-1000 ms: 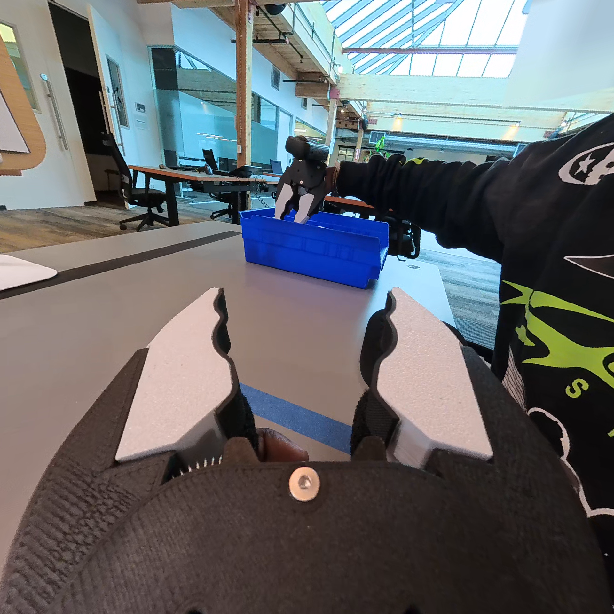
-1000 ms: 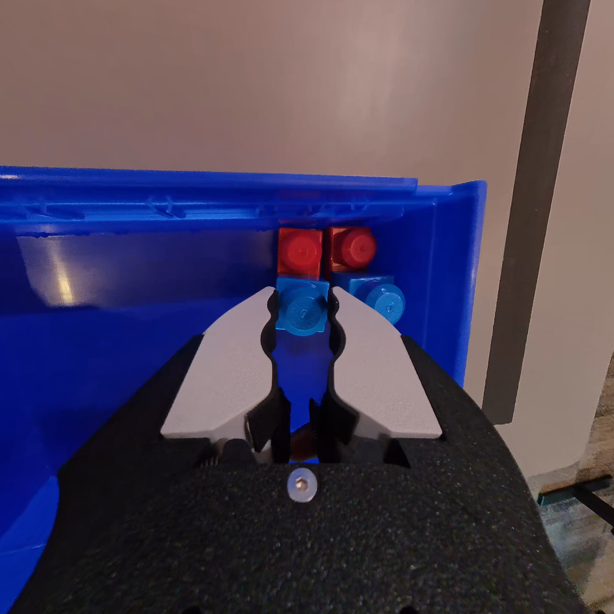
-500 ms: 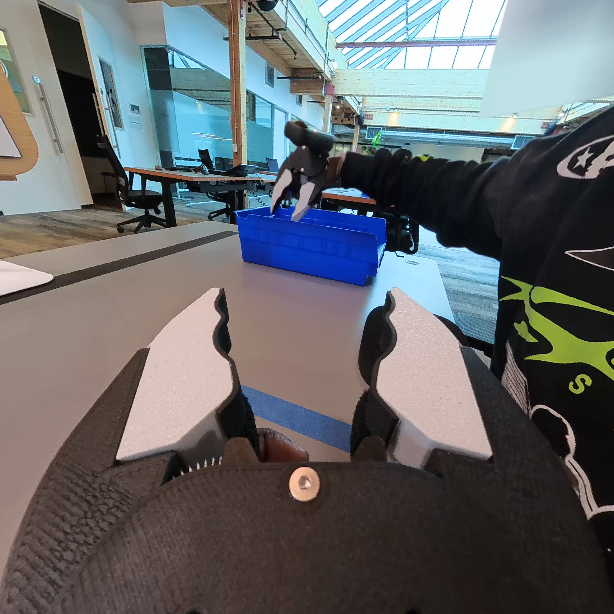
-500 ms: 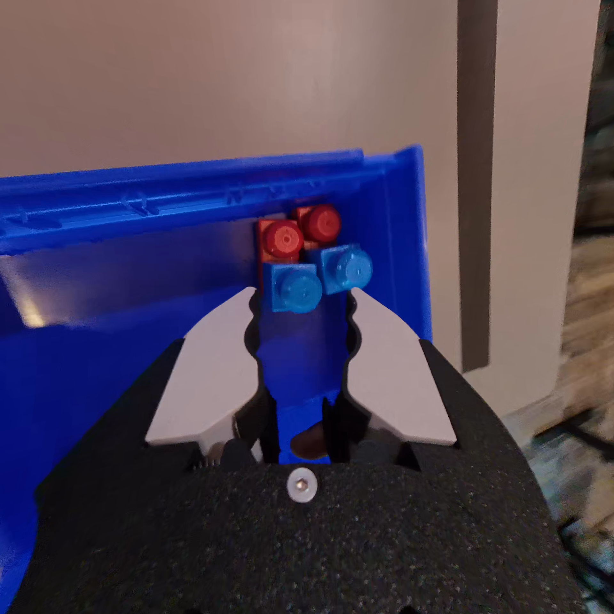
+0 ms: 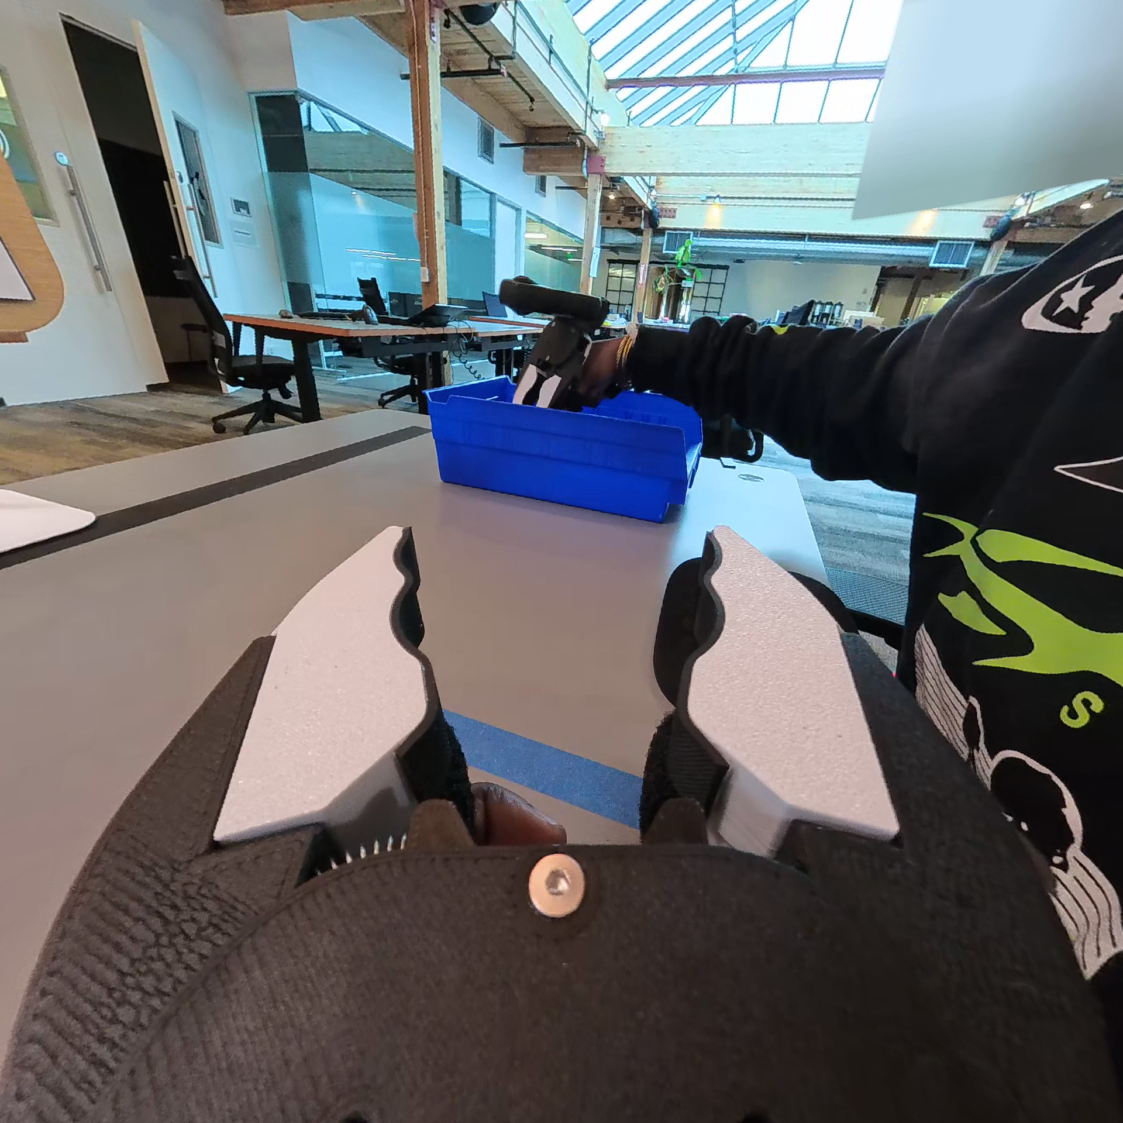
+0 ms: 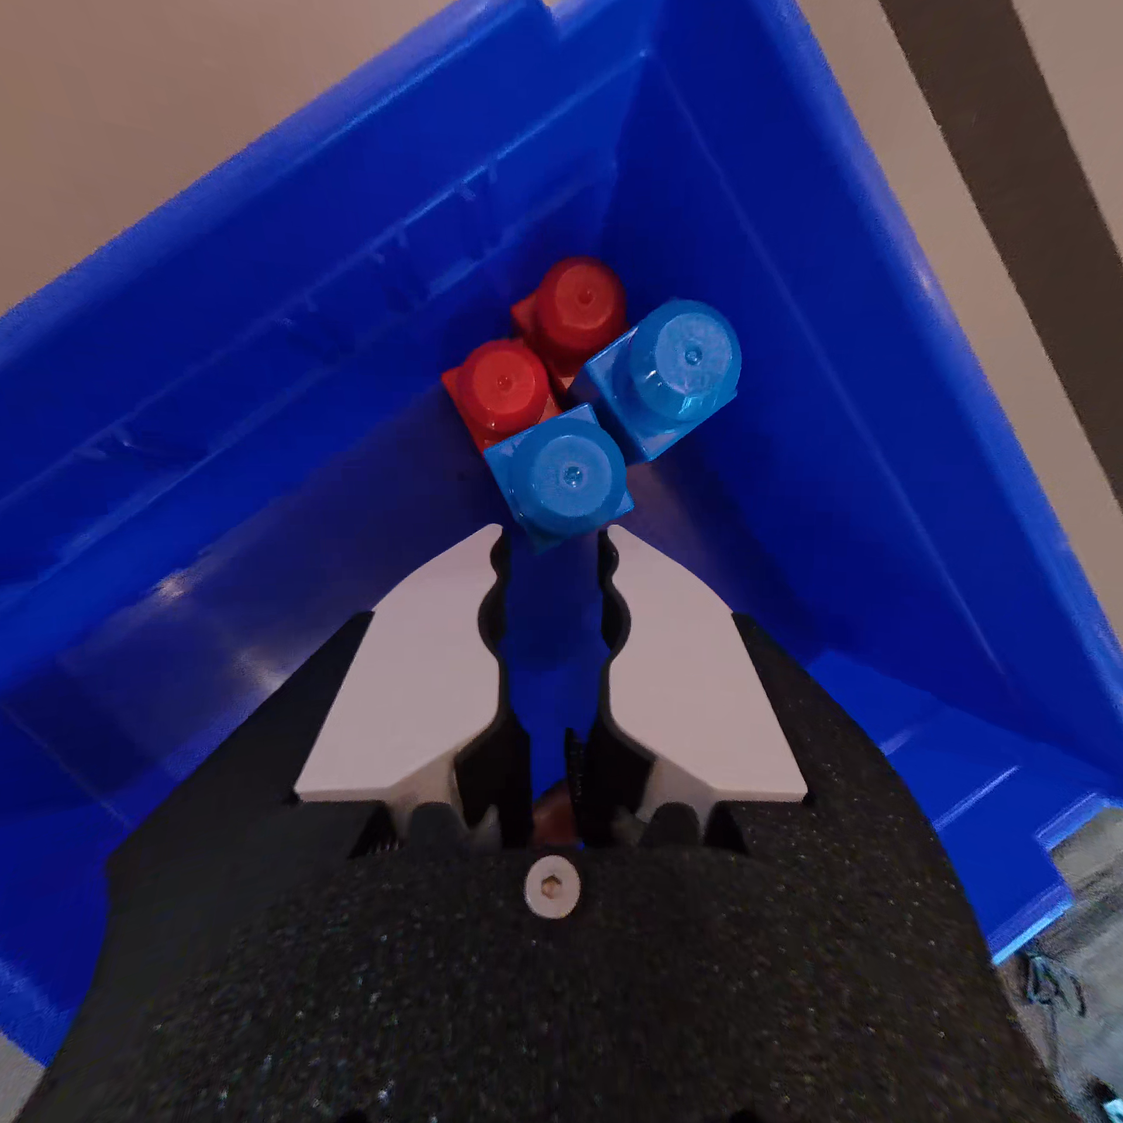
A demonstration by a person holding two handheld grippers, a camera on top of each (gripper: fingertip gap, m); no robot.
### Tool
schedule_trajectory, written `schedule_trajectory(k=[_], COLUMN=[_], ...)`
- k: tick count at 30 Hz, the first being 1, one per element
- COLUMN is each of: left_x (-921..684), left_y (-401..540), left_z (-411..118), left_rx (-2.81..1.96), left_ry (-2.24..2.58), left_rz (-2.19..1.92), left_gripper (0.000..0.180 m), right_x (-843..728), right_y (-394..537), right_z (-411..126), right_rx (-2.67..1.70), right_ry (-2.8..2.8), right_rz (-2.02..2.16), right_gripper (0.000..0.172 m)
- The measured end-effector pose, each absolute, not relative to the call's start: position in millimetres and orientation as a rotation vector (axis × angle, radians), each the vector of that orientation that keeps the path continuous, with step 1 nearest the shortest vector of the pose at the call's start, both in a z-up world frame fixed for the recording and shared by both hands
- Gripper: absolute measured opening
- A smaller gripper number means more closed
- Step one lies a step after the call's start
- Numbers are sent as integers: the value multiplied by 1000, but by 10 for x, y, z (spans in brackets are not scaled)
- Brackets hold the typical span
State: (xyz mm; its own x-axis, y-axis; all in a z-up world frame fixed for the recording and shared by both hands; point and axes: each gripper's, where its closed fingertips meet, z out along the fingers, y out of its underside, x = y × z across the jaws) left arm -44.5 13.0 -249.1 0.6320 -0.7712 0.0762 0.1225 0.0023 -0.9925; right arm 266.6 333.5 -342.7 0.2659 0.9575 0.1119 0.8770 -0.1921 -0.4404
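Left gripper: the left gripper [image 5: 559, 547] hovers low over the grey table [image 5: 182, 607], its two white fingers [image 5: 340, 668] spread wide with only bare tabletop between them.
Near the left gripper: a strip of blue tape [image 5: 547, 765] lies on the table just beneath the fingers; a dark stripe [image 5: 212, 486] runs across the table farther off, and a white pad [image 5: 36, 522] sits at the left edge.
Right gripper: the right gripper [image 6: 550, 535] reaches down into the blue bin [image 6: 243, 364], fingers close together but with a narrow gap showing between them. Nothing is pinched; its tips sit just short of the nearer blue block [image 6: 562, 480].
Blocks: four small studded blocks are bunched in one corner of the bin, two blue in front and two red behind. The second blue block [image 6: 668, 370] touches the first; the red blocks [image 6: 504, 389] rest against the bin wall.
Bin: it stands on the far part of the table, well apart from the left gripper.
Person: a black sleeve [image 5: 790, 389] stretches out to the bin.
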Motion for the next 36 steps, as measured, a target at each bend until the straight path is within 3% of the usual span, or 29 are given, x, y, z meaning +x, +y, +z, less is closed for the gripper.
schedule_trajectory(k=[14,18,21,25,28,36], left_x=[-434,-419,-392,-390,-404,-402], left_y=[122,131,135,159,161,159], left_z=[-2493,-2513,-2537,-2553,-2541,-2549], left_rx=[-1399,-1417,-1431,-1452,-1453,-1470], left_ry=[602,607,624,617,606,607], left_rz=[-762,-758,-748,-732,-719,-703], left_gripper=[88,87,87,87,87,87], right_x=[2632,2747,2736,2382,1967,1239], right_y=[3406,3414,3356,2731,2052,1121], right_z=[-3452,-3283,-2822,-2059,-1749,-2090], right_rx=[-2024,-2083,-2057,-1829,-1626,-1566], right_ry=[-1728,-1598,-1301,-1035,-946,-810], right_rz=[220,147,82,159,310,547], right_gripper=[27,41,55,74,76,78])
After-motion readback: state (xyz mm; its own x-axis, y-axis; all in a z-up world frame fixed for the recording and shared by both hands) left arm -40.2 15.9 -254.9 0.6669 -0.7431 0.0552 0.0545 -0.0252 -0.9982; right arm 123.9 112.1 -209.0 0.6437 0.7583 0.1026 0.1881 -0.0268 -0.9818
